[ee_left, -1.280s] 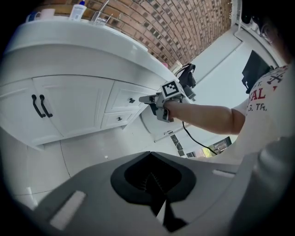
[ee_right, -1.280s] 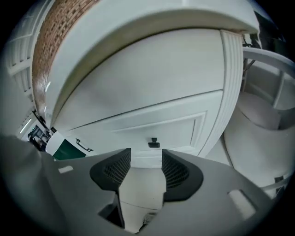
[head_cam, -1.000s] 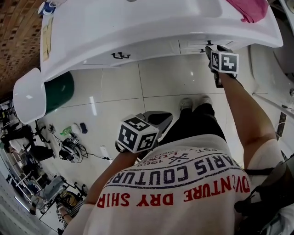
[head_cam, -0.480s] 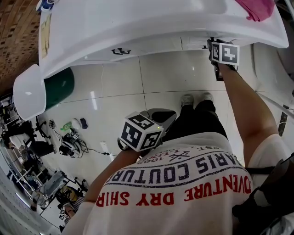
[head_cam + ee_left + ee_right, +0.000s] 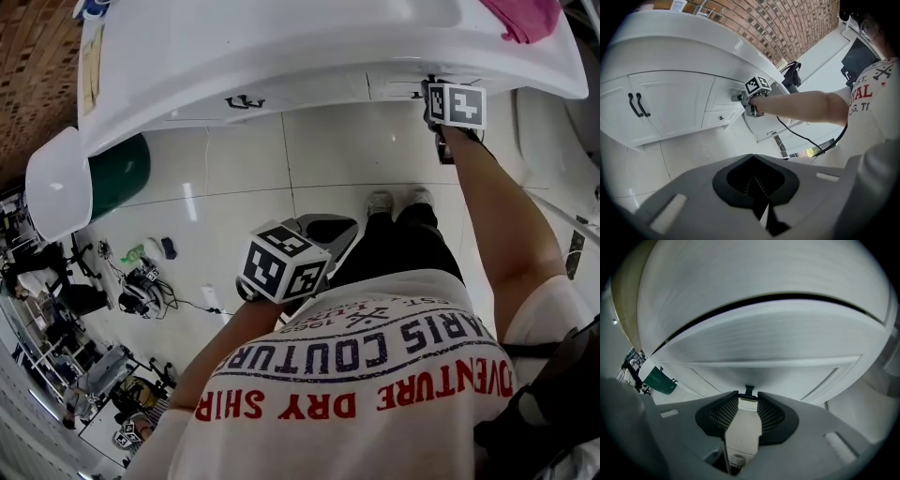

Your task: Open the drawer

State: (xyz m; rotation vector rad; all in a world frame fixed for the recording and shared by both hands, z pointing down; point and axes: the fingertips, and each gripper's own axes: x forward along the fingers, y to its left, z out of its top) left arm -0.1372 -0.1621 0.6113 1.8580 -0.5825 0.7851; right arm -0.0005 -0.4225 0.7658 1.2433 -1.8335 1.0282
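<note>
Cabinetry fills the 12 o'clock edge of the head view. A white tabletop (image 5: 281, 37) carries a pink cloth (image 5: 516, 19) at 1 o'clock, and the drawer (image 5: 398, 89) sits just under its lip, its front flush with the neighbouring panels, so it looks not yet opened. The right claw (image 5: 429, 92) is stretched out on a straight arm to 1 o'clock and meets that front, the reach needed to get at the pull from a standing position. The left claw (image 5: 319, 239) hangs near centre against the person's body, well apart from the cabinet, apparently parked because one hand suffices.

In the left gripper view, the left claw (image 5: 753, 159) is closed with its toothed pads meeting and nothing between them. At 12 o'clock the right claw (image 5: 743, 97) presses against the drawer (image 5: 726, 91), above a lower drawer with a small knob (image 5: 721, 118); twin door handles (image 5: 637, 104) lie at 9 o'clock.

In the right gripper view, the right claw (image 5: 748, 401) is narrowed onto the drawer pull (image 5: 749, 391). The dark bar spans from one pad tip to the other, so I judge it gripped rather than merely framed. The drawer front (image 5: 764, 343) fills the view beyond, square-on, which suits a straight pull back toward the body. A green bin (image 5: 658, 380) shows at 9 o'clock.
</note>
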